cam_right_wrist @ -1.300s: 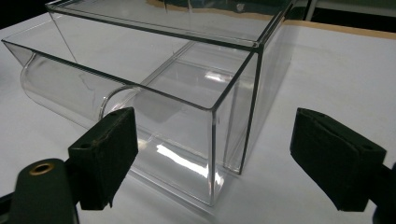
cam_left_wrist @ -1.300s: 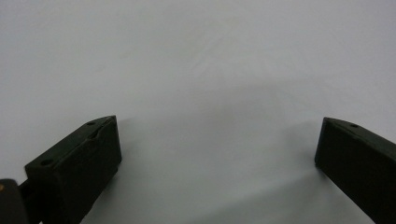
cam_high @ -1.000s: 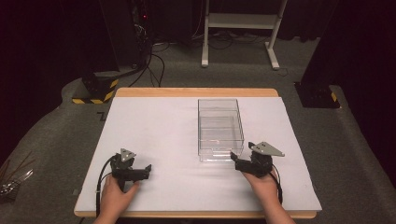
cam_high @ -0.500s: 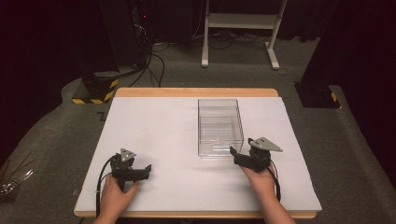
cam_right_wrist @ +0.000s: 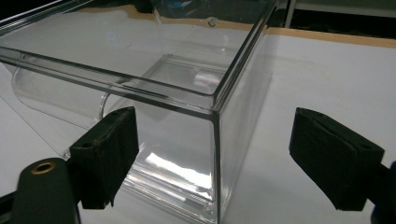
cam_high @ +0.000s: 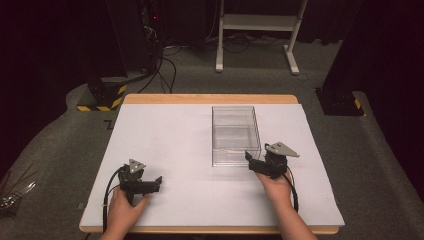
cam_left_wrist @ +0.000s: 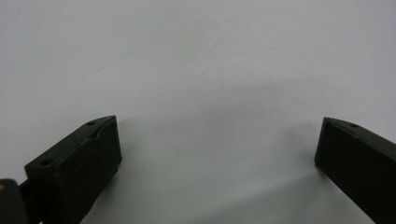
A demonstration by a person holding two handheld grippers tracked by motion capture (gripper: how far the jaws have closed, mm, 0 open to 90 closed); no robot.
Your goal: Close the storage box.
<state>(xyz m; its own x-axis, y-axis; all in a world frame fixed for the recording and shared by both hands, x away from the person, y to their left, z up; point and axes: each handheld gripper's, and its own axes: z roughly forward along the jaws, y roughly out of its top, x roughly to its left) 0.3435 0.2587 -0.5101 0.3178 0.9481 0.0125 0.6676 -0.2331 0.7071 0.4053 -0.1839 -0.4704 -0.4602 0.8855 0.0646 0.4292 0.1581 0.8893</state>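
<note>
A clear, empty plastic box (cam_high: 235,134) stands open-topped on the white table cover (cam_high: 165,135), right of centre. My right gripper (cam_high: 250,159) is at the box's near right corner; in the right gripper view its open jaws straddle that corner of the box (cam_right_wrist: 180,140), one jaw in front of the near wall, the other out past the right wall, and the right gripper (cam_right_wrist: 212,144) holds nothing. My left gripper (cam_high: 158,181) rests low at the front left, pointing right. In the left gripper view, the left gripper (cam_left_wrist: 217,144) is open over bare white surface.
The wooden table edge (cam_high: 210,99) runs along the back. On the grey floor behind are a white stand (cam_high: 255,22), cables (cam_high: 165,65), a black-and-yellow striped base (cam_high: 100,100) and a black base (cam_high: 340,102). Some clutter (cam_high: 12,192) lies at far left.
My right gripper has moved forward and slightly left, up to the box's near right corner. The left gripper and the box have not moved.
</note>
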